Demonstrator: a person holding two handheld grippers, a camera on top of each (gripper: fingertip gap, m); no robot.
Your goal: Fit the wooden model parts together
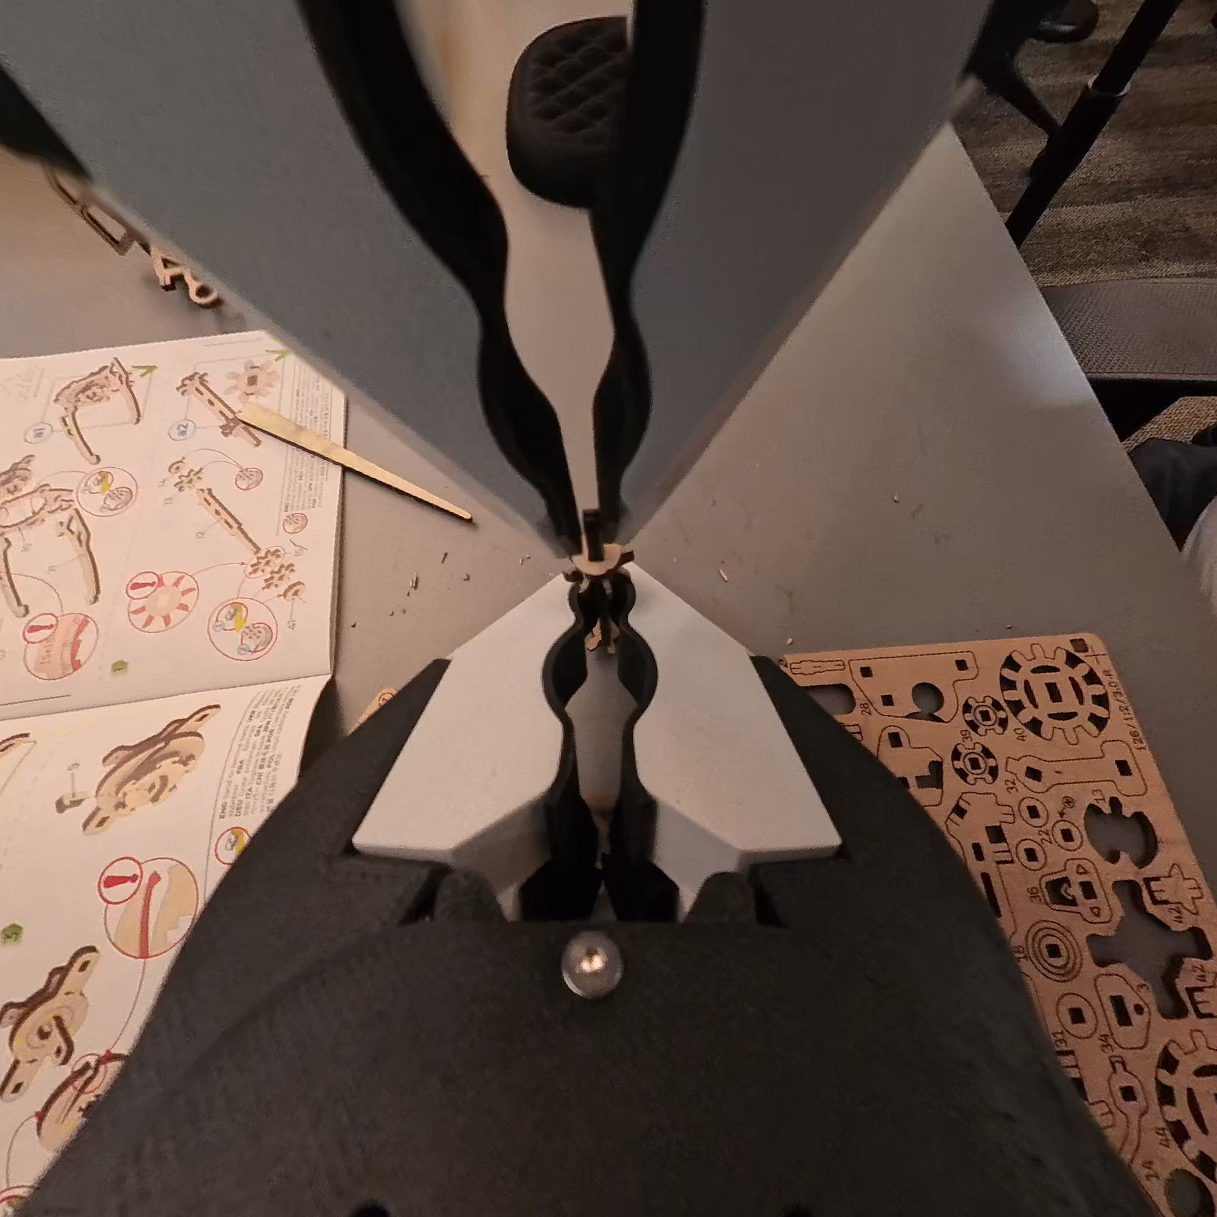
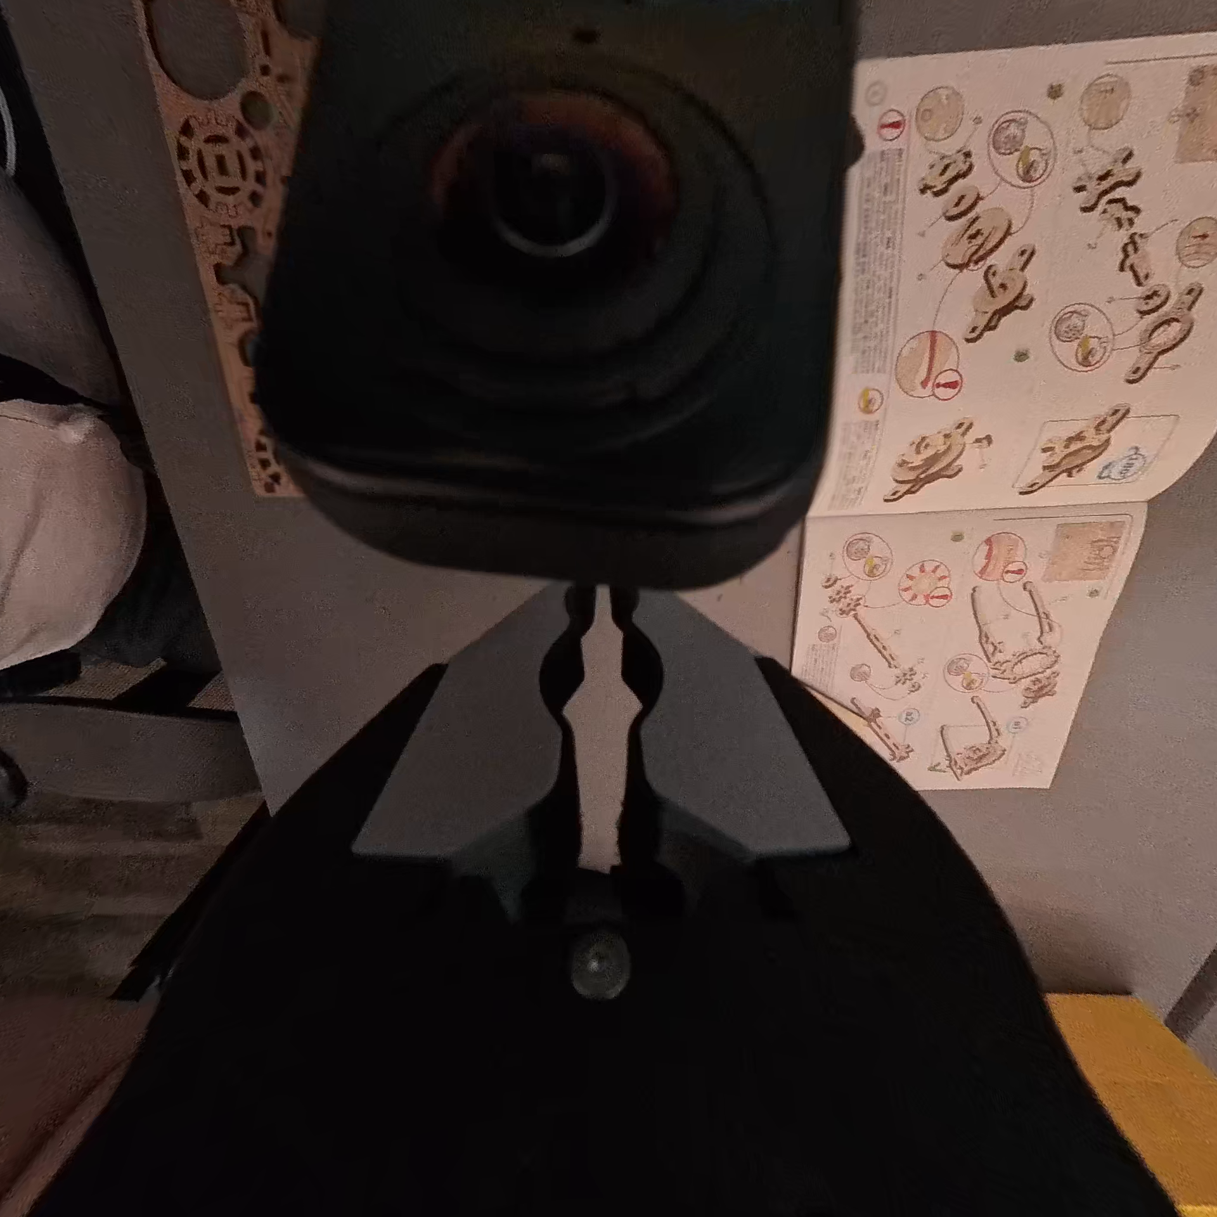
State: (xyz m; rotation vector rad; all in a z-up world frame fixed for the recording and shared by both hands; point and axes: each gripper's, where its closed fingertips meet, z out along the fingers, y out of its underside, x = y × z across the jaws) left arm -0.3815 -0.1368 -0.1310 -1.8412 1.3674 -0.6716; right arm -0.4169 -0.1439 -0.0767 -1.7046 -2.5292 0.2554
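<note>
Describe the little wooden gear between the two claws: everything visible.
The gear is a small, pale plywood cog with short rounded teeth and dark laser-cut edges. It sits on a dark-edged wooden shaft through its centre. The right claw pinches the shaft from above; the left claw grips the wooden parts below, above the table.

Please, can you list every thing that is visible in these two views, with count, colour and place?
wooden parts: small cluster, pale wood, pinched between both gripper tips
instruction sheet: one, white, table left
wooden stick: one, pale, on sheet edge
laser-cut board: one, tan, table right
table: one, grey
camera: one, black, facing the right wrist view
yellow object: one, lower right corner
left gripper: shut
right gripper: shut
</note>
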